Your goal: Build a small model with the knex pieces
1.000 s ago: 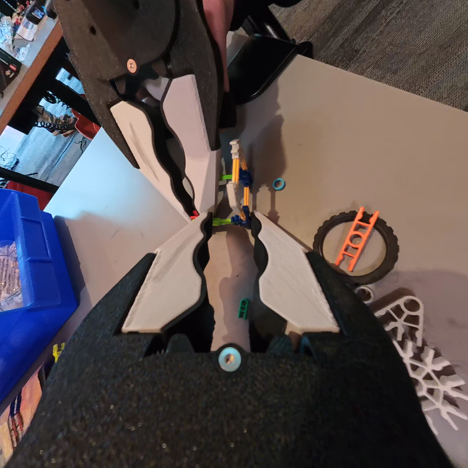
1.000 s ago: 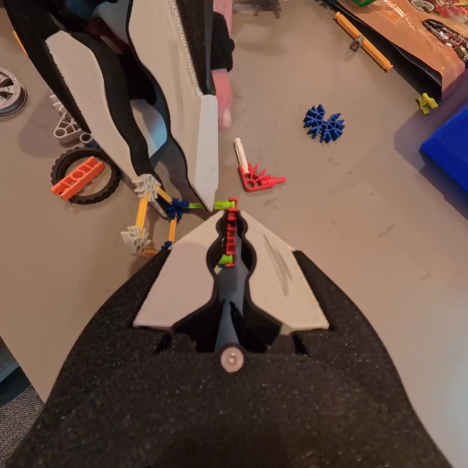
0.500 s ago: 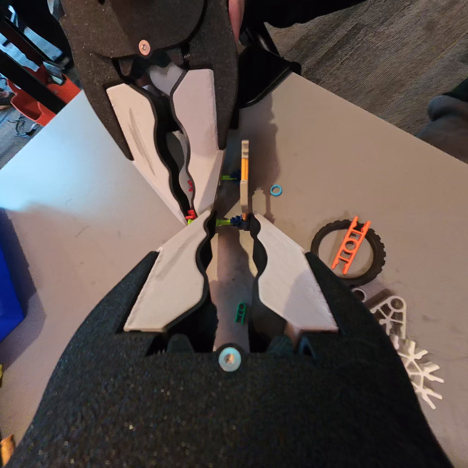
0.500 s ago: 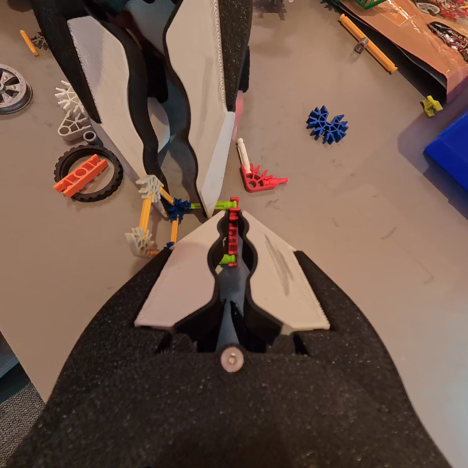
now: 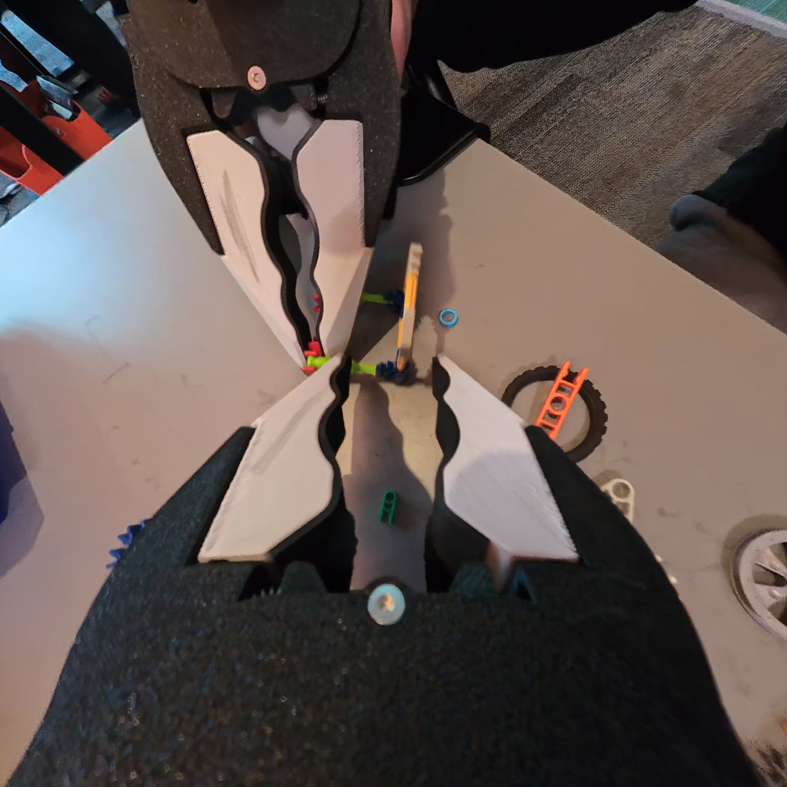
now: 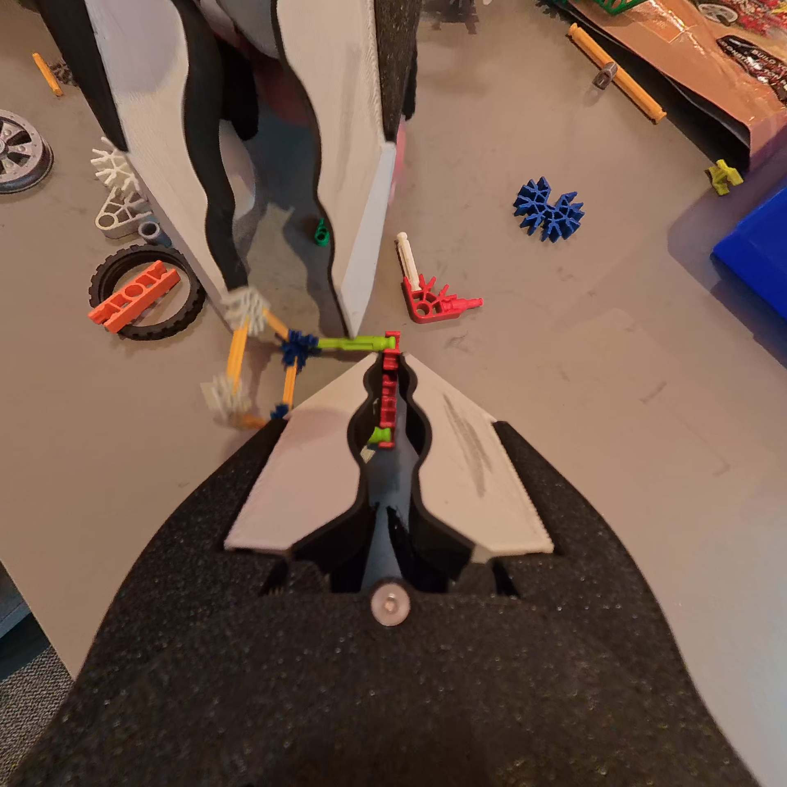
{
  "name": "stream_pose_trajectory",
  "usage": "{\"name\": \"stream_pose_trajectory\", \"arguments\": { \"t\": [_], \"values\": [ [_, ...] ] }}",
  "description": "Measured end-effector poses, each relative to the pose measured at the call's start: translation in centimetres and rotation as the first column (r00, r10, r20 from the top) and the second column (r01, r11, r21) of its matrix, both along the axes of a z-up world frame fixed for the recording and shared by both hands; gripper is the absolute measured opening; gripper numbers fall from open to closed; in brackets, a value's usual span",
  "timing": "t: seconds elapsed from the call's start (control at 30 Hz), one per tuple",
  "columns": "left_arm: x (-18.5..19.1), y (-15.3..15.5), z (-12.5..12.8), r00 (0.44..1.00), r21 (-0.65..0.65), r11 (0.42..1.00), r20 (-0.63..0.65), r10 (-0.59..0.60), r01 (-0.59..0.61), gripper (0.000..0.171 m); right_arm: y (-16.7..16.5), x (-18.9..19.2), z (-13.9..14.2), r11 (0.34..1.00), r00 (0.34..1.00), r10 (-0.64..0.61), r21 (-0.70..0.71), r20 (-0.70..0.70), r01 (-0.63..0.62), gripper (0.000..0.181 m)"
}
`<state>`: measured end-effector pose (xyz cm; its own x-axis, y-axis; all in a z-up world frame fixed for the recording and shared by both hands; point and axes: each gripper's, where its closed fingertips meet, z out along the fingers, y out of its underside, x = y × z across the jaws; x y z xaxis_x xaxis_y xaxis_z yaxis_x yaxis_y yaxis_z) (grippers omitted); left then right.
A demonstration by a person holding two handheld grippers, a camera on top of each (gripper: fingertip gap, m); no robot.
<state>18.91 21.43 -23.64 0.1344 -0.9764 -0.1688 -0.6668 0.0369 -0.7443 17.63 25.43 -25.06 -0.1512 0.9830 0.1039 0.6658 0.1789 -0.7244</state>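
Note:
A small rod-and-connector frame lies on the grey table: yellow rods (image 6: 236,353), white connectors (image 6: 247,306), a blue connector (image 6: 298,347) (image 5: 392,370) and a green rod (image 6: 353,343). My right gripper (image 6: 389,357) is shut on a red ladder-shaped piece (image 6: 388,392) that joins the green rod's end. It also shows in the left wrist view (image 5: 313,353). My left gripper (image 5: 389,366) is open, its fingertips on either side of the blue connector, the left tip over the green rod (image 5: 362,367). In the right wrist view the left gripper (image 6: 294,315) stands over the frame.
A black tyre (image 6: 187,315) holds an orange ladder piece (image 6: 136,296). A blue ring (image 5: 448,317), a small green piece (image 5: 388,506), a grey wheel hub (image 5: 762,575), a red corner connector (image 6: 426,304), blue connectors (image 6: 549,211) and a blue bin (image 6: 758,251) lie around. The table edge (image 5: 596,204) is close behind. Between my left fingertips and the grey wheel hub (image 5: 762,575) there is roughly 15 cm. It turns up in the right wrist view (image 6: 24,160) as well.
My left gripper's fingers have spread apart and no longer pinch the blue connector. The frame's white connectors are blurred, shifting slightly. My right gripper stays shut on the red piece.

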Motion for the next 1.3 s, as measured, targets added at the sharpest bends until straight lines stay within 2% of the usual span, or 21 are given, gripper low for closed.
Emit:
{"name": "stream_pose_trajectory", "arguments": {
  "t": [0.07,0.13,0.23,0.3,0.4,0.47,0.57,0.67,1.03,1.2,1.3],
  "values": [
    [-1.0,0.3,0.0,0.999,-0.008,0.999,-0.024,0.031,-0.031,0.044,0.0,0.0,0.0,1.0,1.0,-0.001,-0.002,0.0,0.001,0.006],
    [-1.7,0.3,0.2,0.999,-0.032,0.998,-0.016,0.046,-0.046,0.043,0.0,0.0,0.0,1.0,1.0,-0.001,-0.007,0.0,0.001,0.006],
    [-2.5,1.9,1.0,0.99,0.002,0.99,-0.006,0.142,-0.142,0.031,0.0,0.0,0.0,1.0,1.0,-0.001,-0.006,0.0,0.001,0.006],
    [-2.0,2.4,1.6,0.985,-0.023,0.985,0.034,0.17,-0.17,0.031,0.0,0.0,0.0,1.0,1.0,-0.001,-0.005,0.0,0.001,0.006],
    [-1.6,3.8,1.1,0.971,-0.045,0.971,0.024,0.237,-0.236,0.024,0.0,0.0,0.0,1.0,1.0,0.0,-0.002,-0.001,0.0,0.006],
    [-1.2,4.4,1.2,0.961,-0.087,0.96,0.052,0.272,-0.267,0.015,0.0,0.0,0.0,1.0,1.0,0.0,-0.001,-0.001,0.0,0.006],
    [-1.2,4.5,0.5,0.962,-0.088,0.958,0.001,0.275,-0.274,0.017,0.0,0.0,0.0,1.0,1.0,0.0,-0.004,0.0,0.0,0.006],
    [-1.1,4.7,0.8,0.96,-0.094,0.957,0.02,0.279,-0.276,0.009,-0.1,0.0,0.0,1.0,1.0,0.002,-0.004,0.0,-0.002,0.006],
    [-0.7,4.0,0.6,0.969,-0.131,0.96,-0.026,0.247,-0.248,0.006,-0.1,0.0,0.0,1.0,1.0,0.004,-0.006,0.0,-0.004,0.006],
    [-0.8,4.1,0.5,0.949,-0.173,0.934,-0.076,0.305,-0.314,0.006,-0.1,0.0,0.0,1.0,1.0,0.003,0.001,0.0,-0.003,0.006],
    [-0.6,3.9,0.4,0.938,-0.208,0.915,-0.094,0.333,-0.346,0.001,-0.1,0.0,0.0,1.0,1.0,0.003,0.004,0.0,-0.003,0.006]
  ]
}}
